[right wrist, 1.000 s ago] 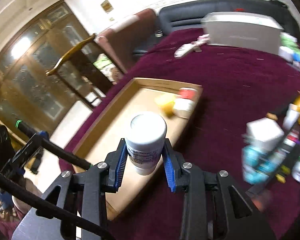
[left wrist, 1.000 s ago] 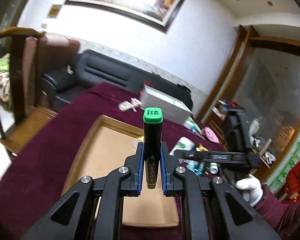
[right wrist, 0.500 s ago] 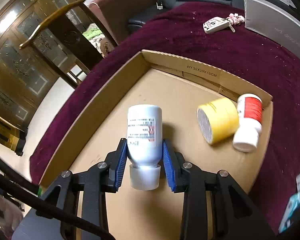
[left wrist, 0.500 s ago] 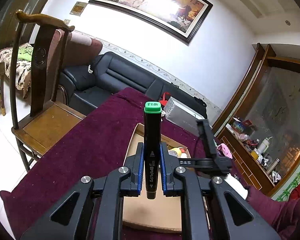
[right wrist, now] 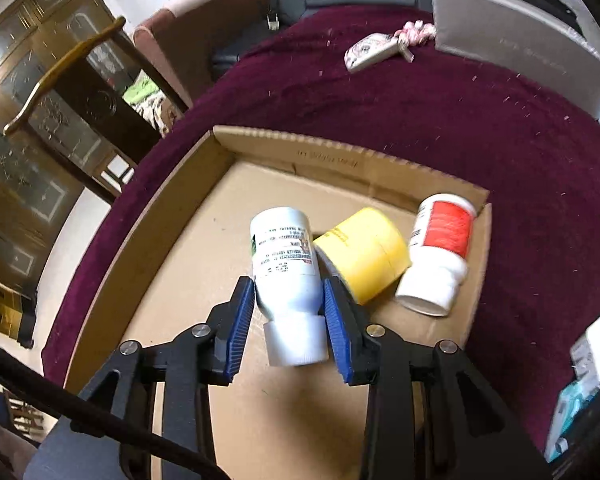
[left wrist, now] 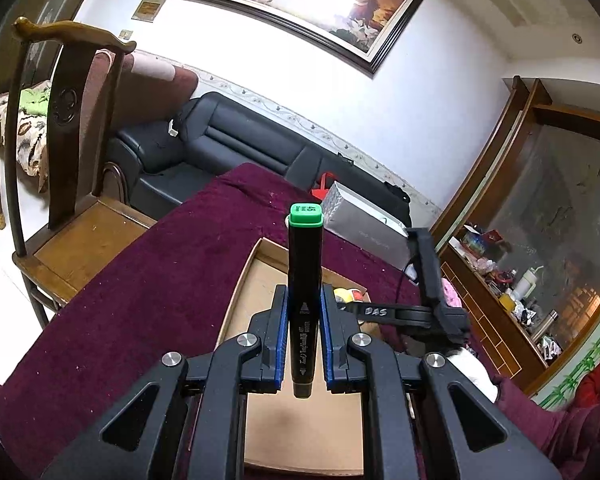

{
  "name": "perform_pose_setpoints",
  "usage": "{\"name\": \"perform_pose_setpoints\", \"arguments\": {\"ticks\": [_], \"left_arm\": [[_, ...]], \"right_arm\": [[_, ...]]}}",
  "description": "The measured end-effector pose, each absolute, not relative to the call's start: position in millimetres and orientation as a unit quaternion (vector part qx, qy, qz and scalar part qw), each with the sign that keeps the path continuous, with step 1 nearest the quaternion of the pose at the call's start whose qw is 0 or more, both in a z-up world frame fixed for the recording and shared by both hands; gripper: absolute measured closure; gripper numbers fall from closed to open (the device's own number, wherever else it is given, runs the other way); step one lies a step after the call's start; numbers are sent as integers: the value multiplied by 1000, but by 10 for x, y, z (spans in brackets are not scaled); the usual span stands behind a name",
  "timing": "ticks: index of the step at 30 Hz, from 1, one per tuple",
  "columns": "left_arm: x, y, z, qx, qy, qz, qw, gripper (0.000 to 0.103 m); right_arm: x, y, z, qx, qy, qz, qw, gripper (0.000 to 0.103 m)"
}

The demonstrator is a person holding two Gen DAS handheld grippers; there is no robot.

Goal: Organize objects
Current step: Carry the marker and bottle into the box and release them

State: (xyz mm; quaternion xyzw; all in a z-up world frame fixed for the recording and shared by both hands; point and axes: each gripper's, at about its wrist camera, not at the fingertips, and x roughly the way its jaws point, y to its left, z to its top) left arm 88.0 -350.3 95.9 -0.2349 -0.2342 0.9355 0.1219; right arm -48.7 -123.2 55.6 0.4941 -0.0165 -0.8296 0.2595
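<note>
Two handheld grippers carry a marker and a bottle over a cardboard tray on a maroon-draped table.

The left gripper [left wrist: 304,344], angled slightly downward at lower centre of its view, pinches one black marker [left wrist: 305,280] with a green cap pointing away. The right gripper [right wrist: 290,312], tipped steeply down, clamps one white bottle [right wrist: 286,264], cap toward the camera, above the cardboard tray [right wrist: 172,200]. Two items lie on their sides in the tray at centre right: one yellow container [right wrist: 364,252] and one red-labelled white bottle [right wrist: 440,252], touching each other.
</note>
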Motion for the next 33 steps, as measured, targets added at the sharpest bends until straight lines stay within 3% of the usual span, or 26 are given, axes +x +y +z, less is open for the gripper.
{"name": "perform_pose_setpoints", "arguments": {"ticks": [6, 10, 22, 24, 33], "left_arm": [[937, -3358, 1079, -235, -218, 940, 116, 91], [947, -3226, 1129, -240, -200, 943, 115, 91], [646, -2943, 1169, -280, -156, 940, 116, 92], [511, -2878, 1152, -292, -139, 938, 120, 92], [-177, -2591, 756, -377, -89, 915, 111, 91]], "right_arm": [[-281, -899, 947, 423, -33, -869, 256, 58], [-190, -554, 1053, 400, -65, -882, 240, 57], [68, 624, 879, 382, -162, -894, 168, 57], [185, 767, 836, 365, -164, -904, 148, 53], [277, 1265, 637, 348, -194, -912, 102, 53]]}}
